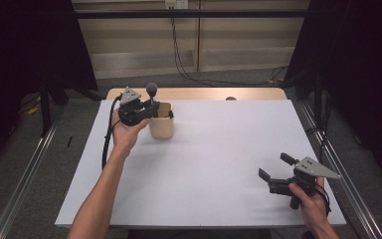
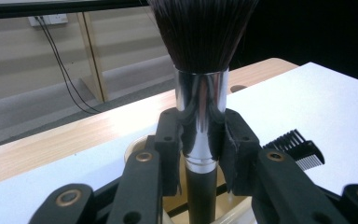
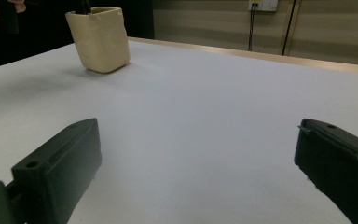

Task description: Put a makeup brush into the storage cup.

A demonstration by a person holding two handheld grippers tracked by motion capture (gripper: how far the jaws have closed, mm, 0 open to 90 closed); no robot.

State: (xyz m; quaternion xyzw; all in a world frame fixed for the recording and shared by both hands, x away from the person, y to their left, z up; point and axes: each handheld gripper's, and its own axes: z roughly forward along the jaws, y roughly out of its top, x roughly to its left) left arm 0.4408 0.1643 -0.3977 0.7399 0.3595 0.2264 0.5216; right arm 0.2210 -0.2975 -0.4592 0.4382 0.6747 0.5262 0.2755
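Brush (image 2: pixel 200 107) one, clamped in left gripper (image 2: pixel 200 140) jaws over one cup (image 1: pixel 161 124); right gripper (image 1: pixel 274 167) jaws released

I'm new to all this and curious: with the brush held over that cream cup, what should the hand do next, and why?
Probably lower it a little more, then let go. The left gripper is shut on the makeup brush, upright, its handle already inside the cup. The right gripper rests open, far off.

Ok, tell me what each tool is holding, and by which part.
The left tool grips a makeup brush by its shiny metal ferrule, just below the bristles, handle pointing down into the cream cup. The right tool stands open, holding nothing.
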